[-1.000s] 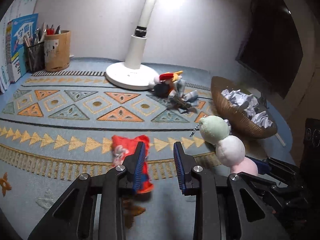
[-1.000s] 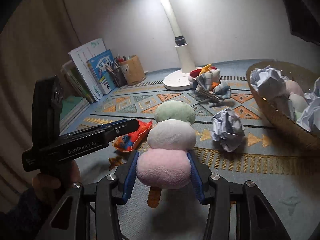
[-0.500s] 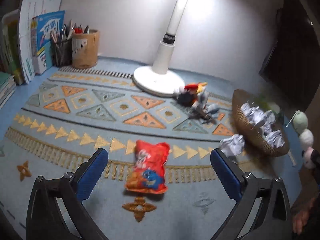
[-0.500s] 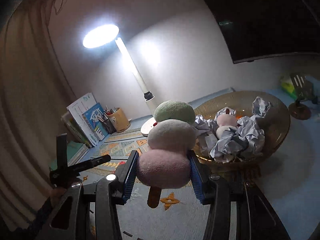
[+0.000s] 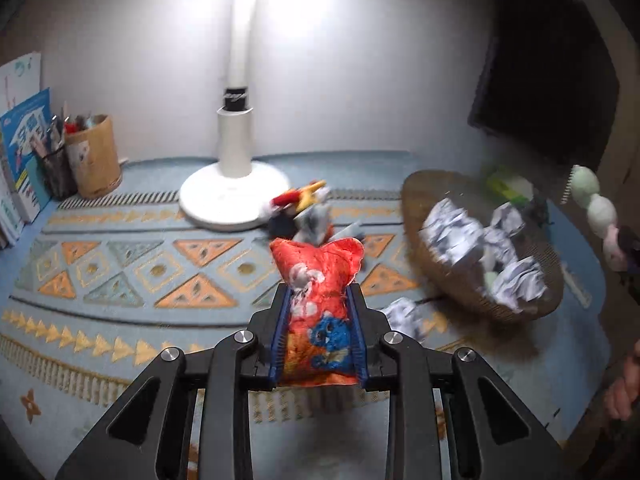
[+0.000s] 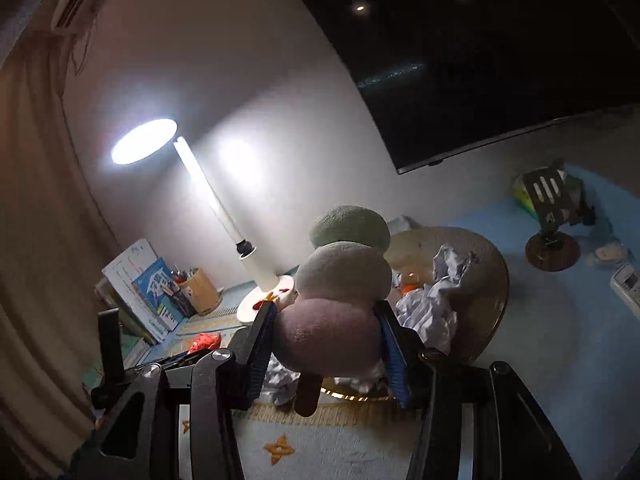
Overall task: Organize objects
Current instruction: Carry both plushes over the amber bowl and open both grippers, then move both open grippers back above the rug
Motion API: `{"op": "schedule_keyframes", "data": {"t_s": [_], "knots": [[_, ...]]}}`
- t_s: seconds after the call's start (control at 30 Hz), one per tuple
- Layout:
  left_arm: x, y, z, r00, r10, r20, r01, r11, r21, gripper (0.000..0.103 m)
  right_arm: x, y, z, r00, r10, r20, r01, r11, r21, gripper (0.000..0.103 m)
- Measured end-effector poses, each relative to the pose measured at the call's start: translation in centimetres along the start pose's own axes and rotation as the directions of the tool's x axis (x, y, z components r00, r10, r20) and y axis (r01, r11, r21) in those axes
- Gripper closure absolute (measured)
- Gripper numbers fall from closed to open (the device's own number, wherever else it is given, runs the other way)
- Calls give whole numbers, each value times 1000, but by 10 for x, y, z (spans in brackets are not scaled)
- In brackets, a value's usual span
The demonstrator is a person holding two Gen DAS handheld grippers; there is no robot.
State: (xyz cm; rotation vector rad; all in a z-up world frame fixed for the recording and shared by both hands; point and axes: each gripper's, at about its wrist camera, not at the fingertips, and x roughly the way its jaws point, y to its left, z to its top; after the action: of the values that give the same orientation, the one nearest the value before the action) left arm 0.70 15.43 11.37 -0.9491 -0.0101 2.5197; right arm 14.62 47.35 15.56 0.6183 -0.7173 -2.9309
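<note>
My left gripper (image 5: 318,332) is shut on a red plush snack bag (image 5: 318,280) and holds it above the patterned mat. My right gripper (image 6: 326,344) is shut on the pink bottom ball of a three-ball plush dango skewer (image 6: 340,280), raised high beside the woven basket (image 6: 486,280). The dango also shows at the far right of the left wrist view (image 5: 596,208). The basket (image 5: 424,240) holds several crumpled paper balls (image 5: 452,232). The red bag also shows small in the right wrist view (image 6: 205,341).
A white desk lamp (image 5: 234,196) stands at the back centre. A small plush toy (image 5: 304,208) lies by its base. A crumpled paper ball (image 5: 404,318) lies on the mat before the basket. Pen holders (image 5: 94,156) and books (image 5: 24,152) stand at the back left.
My left gripper, open half a second ago, has closed on the red snack bag and lifted it. My right gripper has risen higher with the dango skewer, near the basket.
</note>
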Motion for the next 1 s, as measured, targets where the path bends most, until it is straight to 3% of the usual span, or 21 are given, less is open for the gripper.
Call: {"op": "schedule_keyframes", "data": {"t_s": [0.1,0.17,0.2,0.23,0.27,0.33,0.43,0.57,0.6,0.63,0.7,0.77,0.87,1.0], "knots": [[20,-45,37,988,-150,28,150,989,3,79,30,-14,21,998,-9,-58,12,999,52,55],[38,-74,57,978,-204,36,203,979,36,79,50,-16,32,996,-25,-82,30,998,56,51],[45,-88,65,978,-206,45,203,977,67,79,58,-18,35,994,-46,-94,51,997,53,46],[54,-98,71,976,-214,44,210,974,88,77,67,-21,37,990,-86,-116,92,995,49,25],[64,-105,75,973,-231,24,228,969,96,75,71,-24,37,983,-130,-131,137,989,47,13],[73,-108,77,972,-234,-14,235,967,102,64,71,-31,32,978,-141,-153,150,987,53,13],[58,-82,66,978,-207,-25,208,975,73,64,51,-31,18,987,-64,-146,76,994,77,13],[15,-24,36,981,-196,16,196,980,-19,60,18,7,-5,994,39,-99,-35,999,36,13],[5,-8,27,979,-204,17,204,977,-53,54,8,20,-15,996,59,-70,-58,998,14,13],[-3,9,17,978,-207,13,208,974,-86,31,-2,34,-29,997,65,-45,-66,998,-13,13],[-13,44,-6,984,-178,16,179,971,-159,1,-12,61,-63,998,50,-41,-53,996,-73,13],[-17,78,-32,992,-127,27,129,965,-229,1,-8,82,-95,996,-1,-91,-11,992,-127,13],[-6,119,-56,1000,-27,0,26,950,-312,1,17,102,-123,976,-66,-206,25,981,-195,13],[9,135,-73,999,-1,-49,-15,944,-330,1,51,114,-135,958,-166,-233,99,957,-274,13]]}}
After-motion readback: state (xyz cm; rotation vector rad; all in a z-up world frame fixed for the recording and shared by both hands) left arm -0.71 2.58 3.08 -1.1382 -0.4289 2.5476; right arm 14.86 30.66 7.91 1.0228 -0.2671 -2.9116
